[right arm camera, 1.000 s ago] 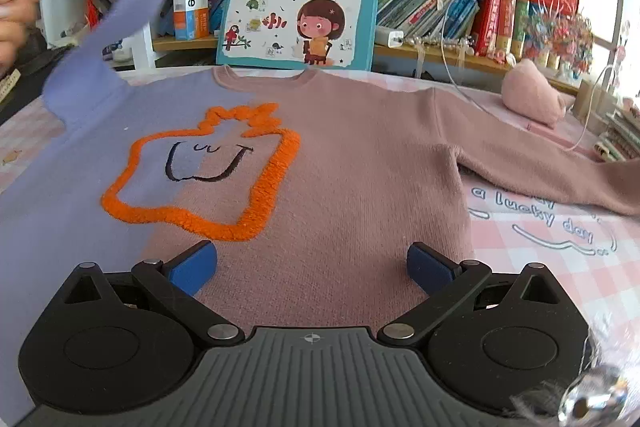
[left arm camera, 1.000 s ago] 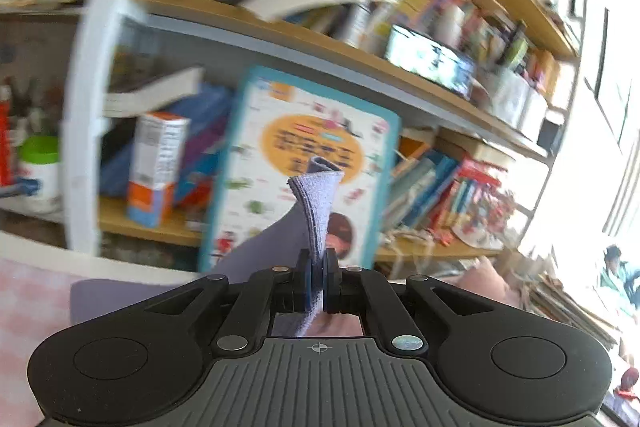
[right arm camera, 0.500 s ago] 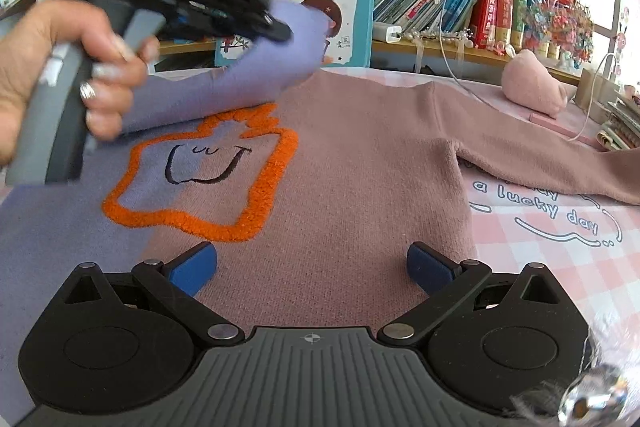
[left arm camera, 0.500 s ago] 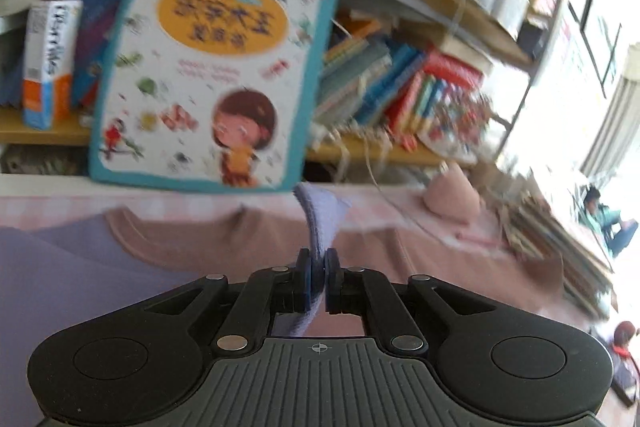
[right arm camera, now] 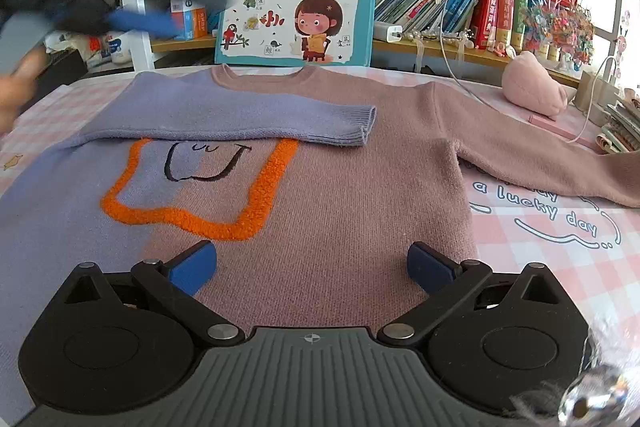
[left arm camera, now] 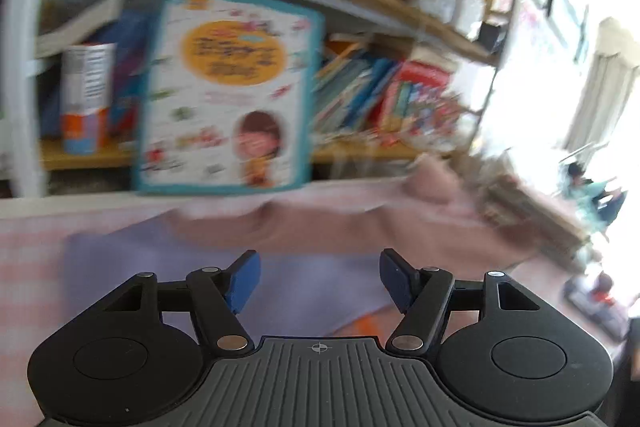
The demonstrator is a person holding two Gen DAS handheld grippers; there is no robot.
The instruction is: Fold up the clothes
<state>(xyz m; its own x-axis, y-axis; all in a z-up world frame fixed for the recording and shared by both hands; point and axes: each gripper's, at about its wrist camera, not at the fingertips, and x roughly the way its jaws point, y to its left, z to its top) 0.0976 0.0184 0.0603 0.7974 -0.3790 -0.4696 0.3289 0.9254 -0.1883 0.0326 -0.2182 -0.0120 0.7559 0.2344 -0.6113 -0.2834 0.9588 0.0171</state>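
I see the sweater [right arm camera: 328, 163] lying flat on the checked desk [right arm camera: 560, 247], its lilac sleeve [right arm camera: 256, 123] folded across the chest and its pink sleeve [right arm camera: 540, 155] outstretched; it looks soft, light and floppy, so I'd pinch that pink cuff. My right tool [right arm camera: 312, 263] hovers wide and empty over the hem; my left tool [left arm camera: 318, 277] is wide and empty too.

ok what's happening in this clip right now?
A person is folding a sweater spread flat on a checked tablecloth. The purple sleeve now lies folded across the chest, partly covering the orange outline. The left tool is open and holds nothing, blurred in the air above the sweater. The right tool is open too, over the bottom hem. The pink sleeve is not yet folded and lies stretched out to the side.
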